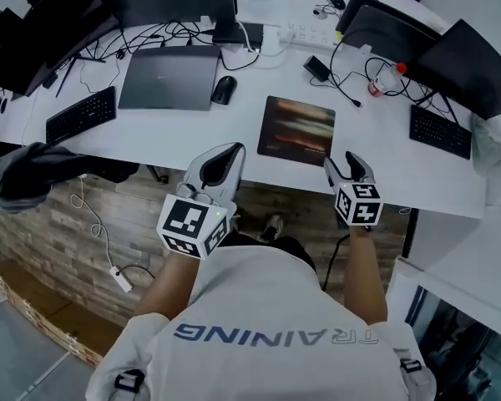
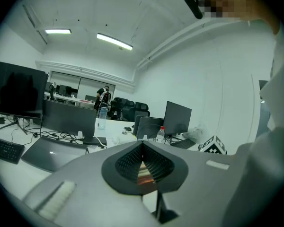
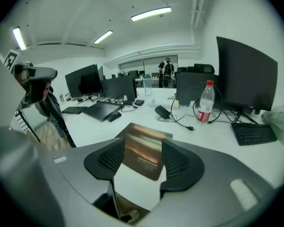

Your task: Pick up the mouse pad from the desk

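The mouse pad point(image 1: 296, 129), a dark rectangle with a blurred orange-brown print, lies flat on the white desk point(image 1: 192, 136) near its front edge. My right gripper point(image 1: 344, 164) hovers at the desk edge, just right of the pad's near right corner, and is open. In the right gripper view the pad point(image 3: 144, 155) shows between the spread jaws of that gripper point(image 3: 142, 143), untouched. My left gripper point(image 1: 228, 152) hangs at the desk edge left of the pad, its fingertips together. In the left gripper view that gripper point(image 2: 142, 145) shows a sliver of the pad point(image 2: 144, 174) below its closed tips.
A closed grey laptop point(image 1: 169, 78) and a black mouse point(image 1: 224, 90) lie left of the pad. Keyboards sit at the far left point(image 1: 81, 115) and far right point(image 1: 440, 130). A red-capped bottle point(image 1: 384, 80), cables, a charger point(image 1: 317, 68) and monitors fill the back.
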